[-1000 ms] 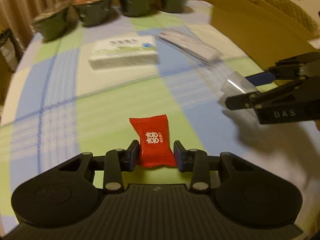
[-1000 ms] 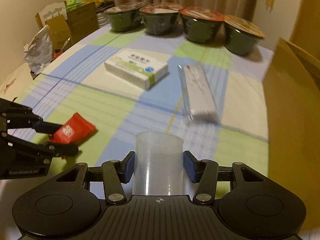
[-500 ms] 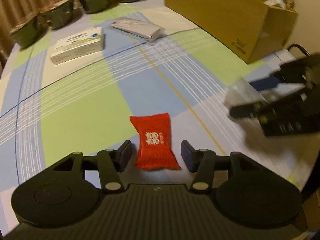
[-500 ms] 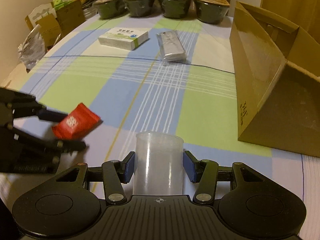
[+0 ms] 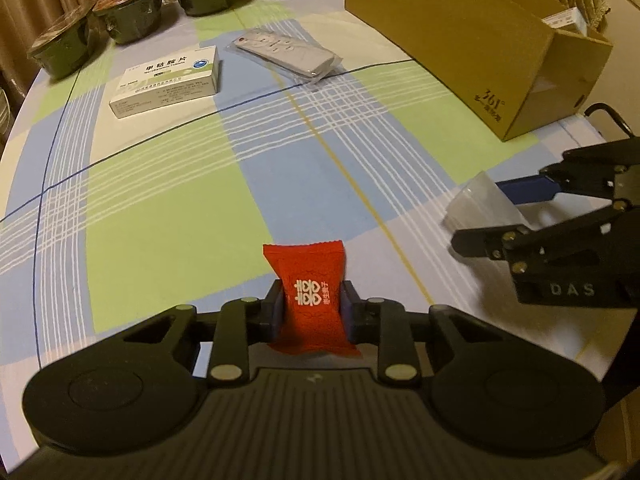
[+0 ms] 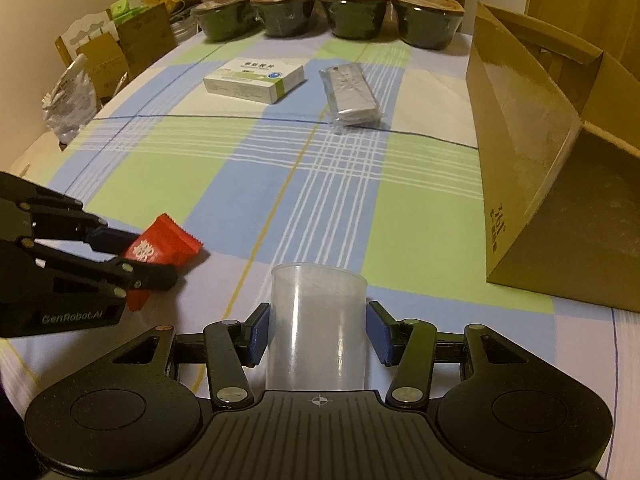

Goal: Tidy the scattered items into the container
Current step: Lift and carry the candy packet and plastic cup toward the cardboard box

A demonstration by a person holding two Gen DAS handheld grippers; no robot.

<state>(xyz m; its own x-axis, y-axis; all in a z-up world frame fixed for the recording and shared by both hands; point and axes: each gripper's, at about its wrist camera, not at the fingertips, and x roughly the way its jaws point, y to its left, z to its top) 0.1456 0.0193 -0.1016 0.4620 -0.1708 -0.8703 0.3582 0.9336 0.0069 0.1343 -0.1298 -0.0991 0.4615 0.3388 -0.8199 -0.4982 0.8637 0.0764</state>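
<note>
Fingers of left gripper (image 5: 311, 312) clamp red candy packet (image 5: 310, 300); right gripper (image 6: 318, 334), marked "DAS", pinches clear plastic cup (image 6: 318, 320). Cardboard box (image 5: 460, 36) reads "361°".

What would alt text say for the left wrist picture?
The left gripper pinches a red candy packet above a checked tablecloth. To its right, the right gripper holds a clear plastic cup near a cardboard box.

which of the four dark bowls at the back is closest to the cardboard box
The rightmost bowl of the row in the right wrist view: it alone sits next to the cardboard box; the other three bowls run leftward away from it.
</note>
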